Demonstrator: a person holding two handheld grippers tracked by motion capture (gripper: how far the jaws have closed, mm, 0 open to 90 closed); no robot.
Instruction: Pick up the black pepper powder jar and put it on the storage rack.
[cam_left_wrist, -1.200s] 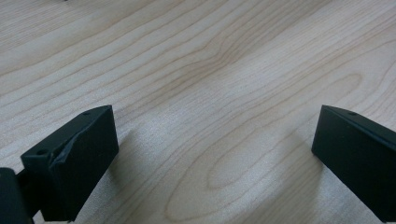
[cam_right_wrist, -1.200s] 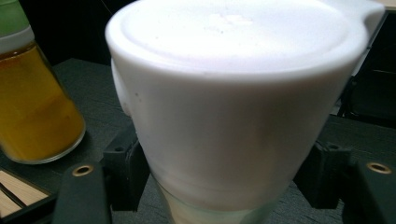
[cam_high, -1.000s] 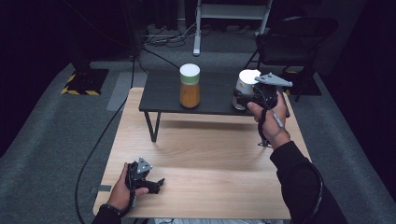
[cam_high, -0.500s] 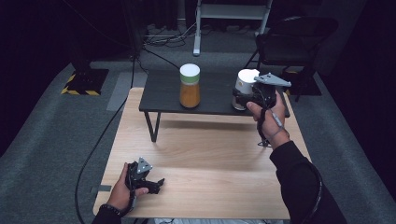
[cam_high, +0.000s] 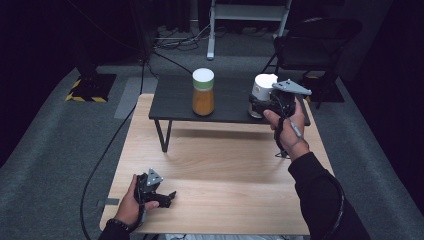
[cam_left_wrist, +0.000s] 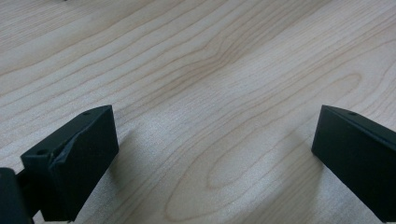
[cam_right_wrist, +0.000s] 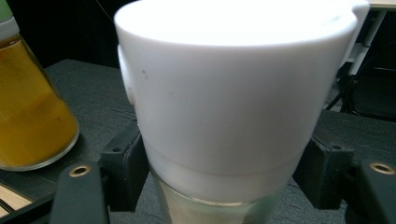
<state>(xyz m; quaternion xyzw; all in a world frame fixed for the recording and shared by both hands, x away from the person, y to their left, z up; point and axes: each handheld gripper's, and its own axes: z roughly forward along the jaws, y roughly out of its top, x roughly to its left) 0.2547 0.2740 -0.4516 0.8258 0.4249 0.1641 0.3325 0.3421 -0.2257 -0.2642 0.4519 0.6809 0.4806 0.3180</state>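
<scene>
Right tongs (cam_high: 258, 104): yours, jaws closed around the white-lidded jar (cam_right_wrist: 229, 107) below its lid, upright on the black surface (cam_high: 175, 100). Left tongs (cam_high: 162, 196): open, empty, parked low for clearance.

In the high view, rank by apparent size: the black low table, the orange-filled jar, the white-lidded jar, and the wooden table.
1. wooden table
2. black low table
3. orange-filled jar
4. white-lidded jar, though the right gripper partly covers it, so its rank against the orange-filled jar is unsure.
</scene>
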